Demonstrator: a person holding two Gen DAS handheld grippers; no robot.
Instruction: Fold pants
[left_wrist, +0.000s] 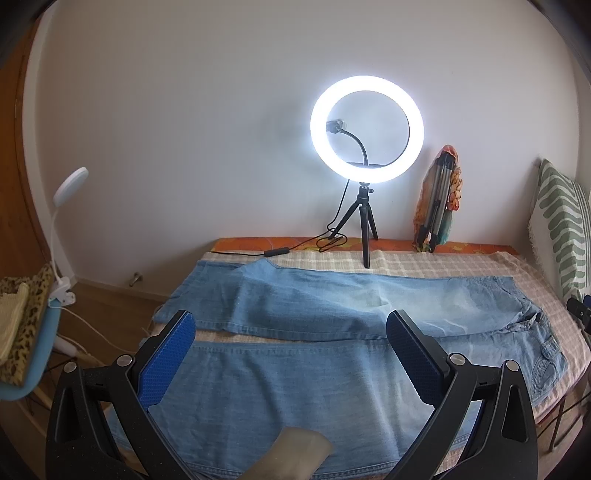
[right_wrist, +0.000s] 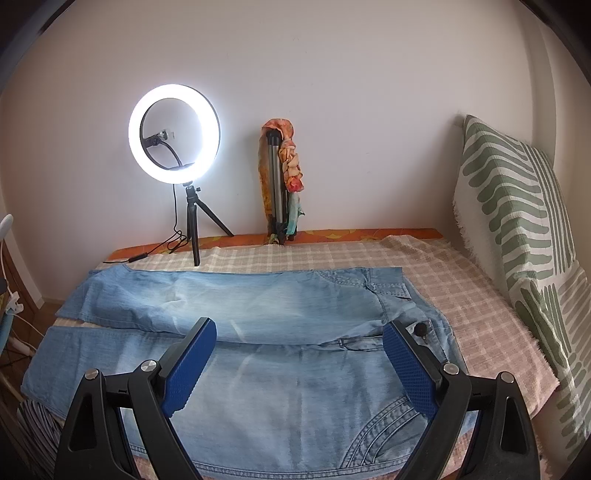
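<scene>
Light blue jeans (left_wrist: 332, 306) lie flat on a bed, spread open, with both legs running to the left and the waist at the right. They also show in the right wrist view (right_wrist: 258, 306). My left gripper (left_wrist: 290, 323) is open and empty, hovering above the near leg. My right gripper (right_wrist: 299, 330) is open and empty, hovering above the near leg close to the waist and a dark button (right_wrist: 421, 328). A tan blurred shape (left_wrist: 295, 454) sits at the bottom of the left wrist view.
A lit ring light on a tripod (left_wrist: 365, 129) and a folded tripod draped in scarves (left_wrist: 439, 199) stand at the wall behind the jeans. A green-striped pillow (right_wrist: 517, 221) leans at the right. The checked bed cover (right_wrist: 480, 314) ends at the left, with a chair (left_wrist: 22, 332) beyond.
</scene>
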